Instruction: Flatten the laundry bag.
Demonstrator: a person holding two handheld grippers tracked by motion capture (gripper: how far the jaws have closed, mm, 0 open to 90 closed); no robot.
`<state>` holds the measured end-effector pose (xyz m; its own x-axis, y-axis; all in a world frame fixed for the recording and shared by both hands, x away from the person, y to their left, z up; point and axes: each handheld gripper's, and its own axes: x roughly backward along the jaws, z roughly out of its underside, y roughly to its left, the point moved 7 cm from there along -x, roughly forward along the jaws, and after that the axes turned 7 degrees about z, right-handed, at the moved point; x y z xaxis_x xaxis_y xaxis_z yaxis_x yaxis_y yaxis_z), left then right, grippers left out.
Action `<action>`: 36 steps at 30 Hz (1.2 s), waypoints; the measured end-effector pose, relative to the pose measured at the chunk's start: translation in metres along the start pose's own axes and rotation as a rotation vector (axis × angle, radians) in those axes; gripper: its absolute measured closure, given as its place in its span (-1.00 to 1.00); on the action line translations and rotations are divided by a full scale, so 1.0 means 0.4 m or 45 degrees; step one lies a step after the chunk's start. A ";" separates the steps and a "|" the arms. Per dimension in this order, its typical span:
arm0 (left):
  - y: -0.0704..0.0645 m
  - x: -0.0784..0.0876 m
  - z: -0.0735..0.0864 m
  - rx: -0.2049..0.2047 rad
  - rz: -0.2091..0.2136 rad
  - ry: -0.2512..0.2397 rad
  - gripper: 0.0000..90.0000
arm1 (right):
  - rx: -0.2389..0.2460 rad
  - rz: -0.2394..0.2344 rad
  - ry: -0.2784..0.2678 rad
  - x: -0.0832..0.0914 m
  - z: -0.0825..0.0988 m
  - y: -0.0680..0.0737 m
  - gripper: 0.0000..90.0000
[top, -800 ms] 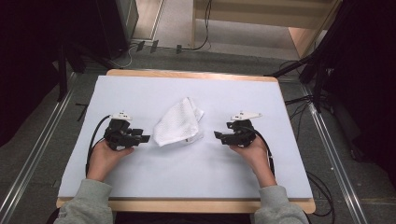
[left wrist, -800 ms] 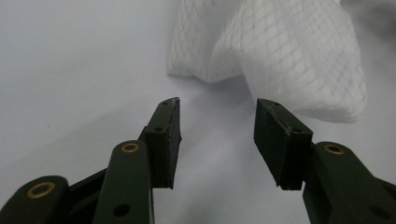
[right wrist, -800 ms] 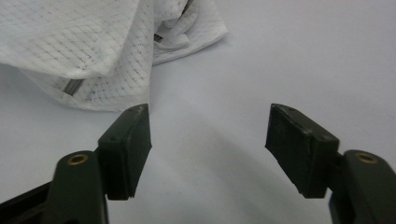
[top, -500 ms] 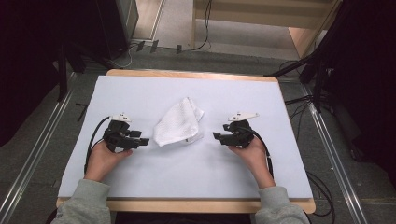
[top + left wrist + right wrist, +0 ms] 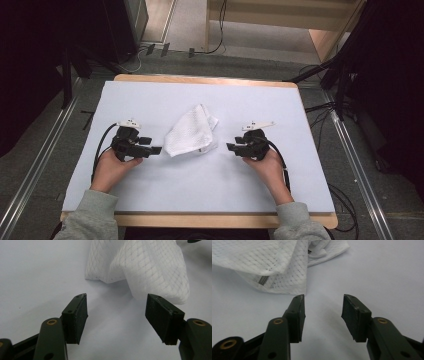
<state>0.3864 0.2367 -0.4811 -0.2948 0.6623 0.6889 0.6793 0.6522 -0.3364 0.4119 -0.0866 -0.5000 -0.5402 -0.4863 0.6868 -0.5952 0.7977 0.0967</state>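
Note:
A crumpled white mesh cloth (image 5: 191,132) lies in the middle of the pale table (image 5: 210,95). My left gripper (image 5: 151,145) rests on the table just left of the cloth, open, its jaws pointing at the cloth's near edge (image 5: 140,272) with nothing between them. My right gripper (image 5: 233,146) sits to the cloth's right, a small gap away, also open and empty. In the right gripper view the cloth (image 5: 274,267) lies ahead and to the left of the jaws, with a small grey tag (image 5: 263,280) on its hem.
The table has a wooden rim (image 5: 205,80). Black cables (image 5: 100,150) trail from both grippers back toward the person's grey sleeves (image 5: 90,220). Dark equipment and floor cables surround the table.
Both grippers have edged inward toward the cloth, the left one now nearly touching its edge. The cloth has not moved.

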 end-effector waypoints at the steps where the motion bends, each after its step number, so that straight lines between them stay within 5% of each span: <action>1: 0.001 0.002 -0.001 -0.015 -0.005 0.002 -0.22 | -0.001 -0.003 0.000 0.000 0.001 0.001 0.26; 13: 0.003 0.018 -0.007 0.012 0.023 -0.040 -0.15 | 0.001 -0.018 0.021 0.002 0.004 0.020 0.49; 27: 0.003 0.030 0.003 -0.006 -0.019 -0.036 -0.19 | 0.020 -0.073 0.024 -0.017 -0.010 0.043 0.94; 36: 0.001 0.048 0.016 0.010 -0.039 -0.059 -0.20 | 0.055 -0.114 0.049 -0.046 -0.027 0.074 1.00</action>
<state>0.3765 0.2521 -0.4720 -0.3462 0.6584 0.6683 0.6641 0.6751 -0.3211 0.4106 -0.0502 -0.5020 -0.4609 -0.5404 0.7040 -0.6656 0.7352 0.1286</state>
